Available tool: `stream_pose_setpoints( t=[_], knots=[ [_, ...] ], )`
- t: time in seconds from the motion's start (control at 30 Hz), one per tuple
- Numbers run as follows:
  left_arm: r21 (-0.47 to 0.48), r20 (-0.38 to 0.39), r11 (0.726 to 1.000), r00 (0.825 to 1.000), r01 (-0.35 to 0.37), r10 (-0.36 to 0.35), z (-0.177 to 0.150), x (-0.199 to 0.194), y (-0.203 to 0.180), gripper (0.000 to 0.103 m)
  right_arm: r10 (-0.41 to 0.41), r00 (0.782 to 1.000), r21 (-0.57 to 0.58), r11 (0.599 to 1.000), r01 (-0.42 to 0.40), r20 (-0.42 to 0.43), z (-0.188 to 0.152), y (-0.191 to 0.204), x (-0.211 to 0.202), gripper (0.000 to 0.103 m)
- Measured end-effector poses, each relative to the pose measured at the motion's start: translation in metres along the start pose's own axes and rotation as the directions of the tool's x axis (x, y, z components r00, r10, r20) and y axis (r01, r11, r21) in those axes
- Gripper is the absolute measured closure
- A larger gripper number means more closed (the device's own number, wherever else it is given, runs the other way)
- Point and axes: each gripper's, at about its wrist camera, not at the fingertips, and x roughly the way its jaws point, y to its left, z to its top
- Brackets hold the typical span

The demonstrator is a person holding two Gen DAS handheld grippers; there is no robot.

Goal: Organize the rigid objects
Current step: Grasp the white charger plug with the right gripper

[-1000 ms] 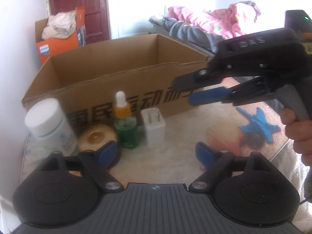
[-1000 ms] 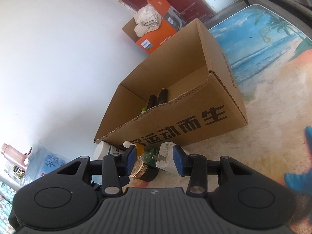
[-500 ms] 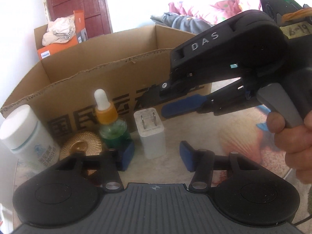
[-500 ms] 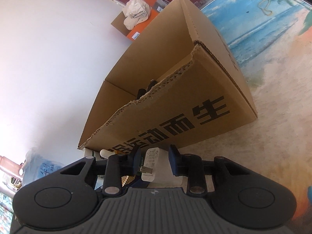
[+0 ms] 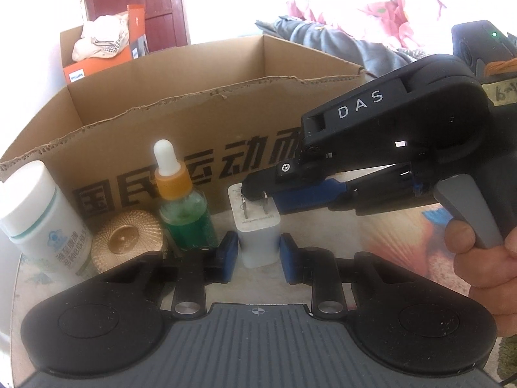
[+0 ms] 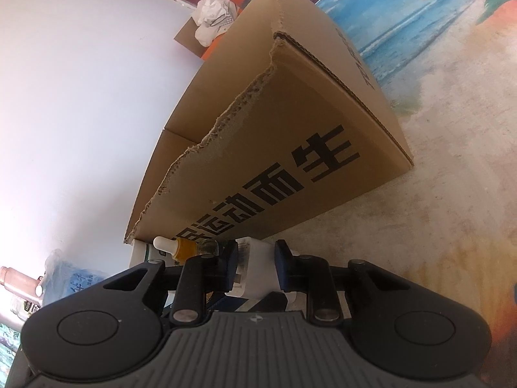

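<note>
A white bottle (image 5: 38, 216) with a teal band stands near the left edge of the table (image 5: 323, 226), close against the front wall of the cardboard box (image 5: 194, 123). Just right of it sits a low gold ribbed lid (image 5: 127, 236), and beside that a green dropper bottle (image 5: 184, 207) with an orange collar and white bulb stands upright. Next along, still in front of the box's printed wall, is the white charger plug (image 5: 258, 236), standing on end with its two prongs pointing up.

Both tools meet at this plug. The left gripper (image 5: 258, 255) has its blue pads on either side of the plug's lower body; its jaws have just been closing and now stand narrow, pads at or very nearly at the plug's sides, though whether they press is not clear. The right gripper (image 5: 258, 194), held in a hand (image 5: 481, 258) coming in from the right, reaches the plug's top by the prongs. In the right wrist view its jaws (image 6: 255, 268) have also just been closing and now sit narrow with the plug's white body between the pads, touching it on both sides.

A blue toy (image 5: 436, 215) lies farther right on the table, mostly hidden behind the right tool.
</note>
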Motion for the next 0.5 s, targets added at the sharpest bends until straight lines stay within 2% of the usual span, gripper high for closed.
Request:
stream_pose_setpoints(
  t=[0.5],
  knots=[
    [-0.002, -0.060, 0.997, 0.995, 0.076, -0.076, -0.009, -0.024, -0.013, 0.076, -0.007, 1.000, 0.025, 1.000, 0.007, -0.027, -0.036, -0.009, -0.041, 0.076]
  ],
)
